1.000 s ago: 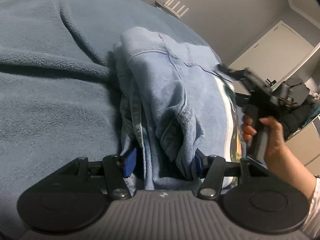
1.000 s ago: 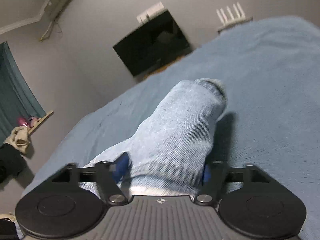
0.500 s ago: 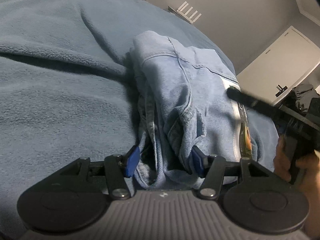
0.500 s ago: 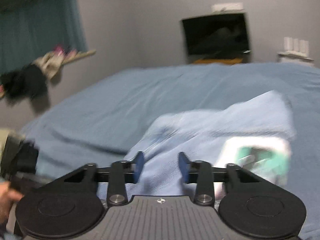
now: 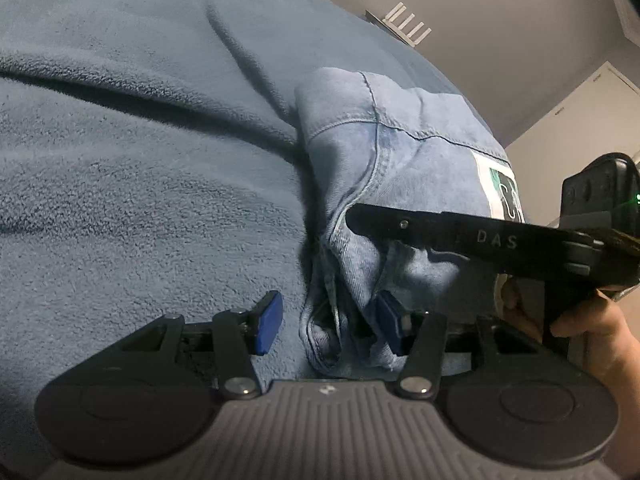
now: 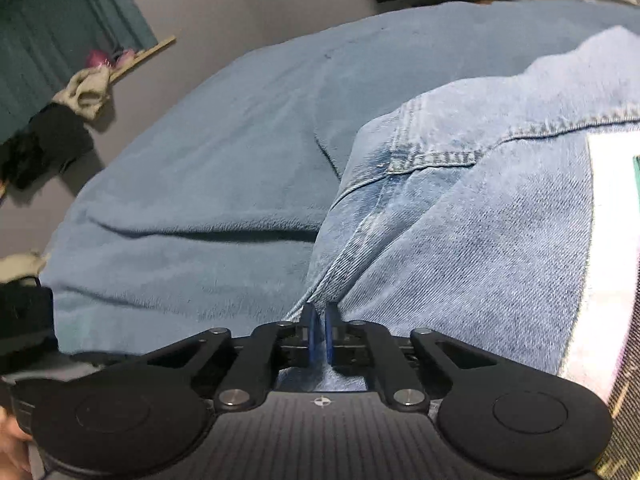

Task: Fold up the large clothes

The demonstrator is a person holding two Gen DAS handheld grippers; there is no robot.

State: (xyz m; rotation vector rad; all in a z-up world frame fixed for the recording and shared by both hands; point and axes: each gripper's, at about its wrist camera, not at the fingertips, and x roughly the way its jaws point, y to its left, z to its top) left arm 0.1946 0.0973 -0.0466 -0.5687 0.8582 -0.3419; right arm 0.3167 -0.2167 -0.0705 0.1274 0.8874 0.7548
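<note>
my left claw (image 5: 328,326) stands about half open over the near end of the folded denim jacket (image 5: 400,168); the bunched hem sits between my blue pads (image 5: 266,326), but i cannot see both pressing on it, and the jaws have just closed in a little. my right claw (image 6: 319,334) has just snapped nearly shut, its two pads (image 6: 309,332) almost touching, with a seam ridge of the jacket (image 6: 480,220) right at their tips; whether any cloth is pinched i cannot tell. in the left view its black finger (image 5: 440,228) lies across the top of the jacket, my hand (image 5: 592,332) on its handle. the jacket lies in a folded heap on the blue fleece blanket (image 5: 140,180) of the bed, toward the bed's right edge, a white printed patch (image 5: 502,188) on its far right side
</note>
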